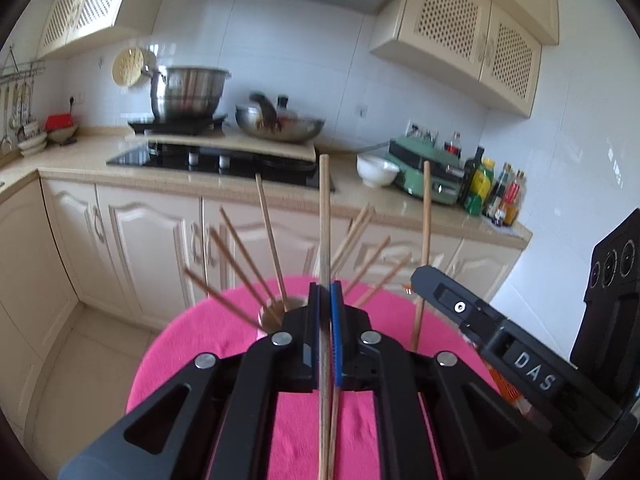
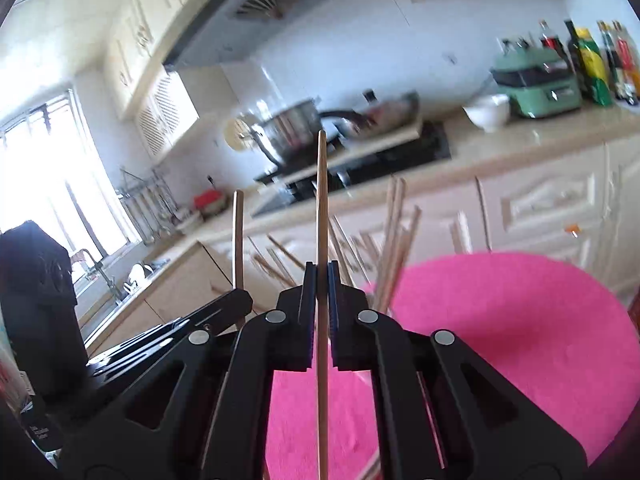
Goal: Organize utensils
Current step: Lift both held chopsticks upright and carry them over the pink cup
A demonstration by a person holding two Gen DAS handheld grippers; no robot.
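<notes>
Left wrist: left gripper (image 1: pixel 325 292) jaws pinched together on a brown chopstick (image 1: pixel 324 216), possibly two, since a second thin stick shows beside it below the pads. The stick runs up past the fingertips toward the counter. Just beyond the jaws a round holder (image 1: pixel 280 314) sits on the pink cloth (image 1: pixel 200 340), with more chopsticks (image 1: pixel 240 256) fanned out of it in all directions. The right gripper's body (image 1: pixel 480 320) enters from the right, with another stick (image 1: pixel 425 240) standing upright by its tip. Background has a steel pot (image 1: pixel 188 94), wok (image 1: pixel 280 124), white bowl (image 1: pixel 376 170) and green appliance (image 1: pixel 428 172) on the counter.

Right wrist: right gripper (image 2: pixel 319 280) fingers clamped on a single light chopstick (image 2: pixel 321 200), pointing straight ahead and clear of the cloth. Bundle of chopsticks (image 2: pixel 394 248), blurred, stands just right of the jaws at the pink cloth's (image 2: pixel 520 320) edge. The left gripper (image 2: pixel 224 308) shows at lower left with its own stick (image 2: pixel 238 236) upright
</notes>
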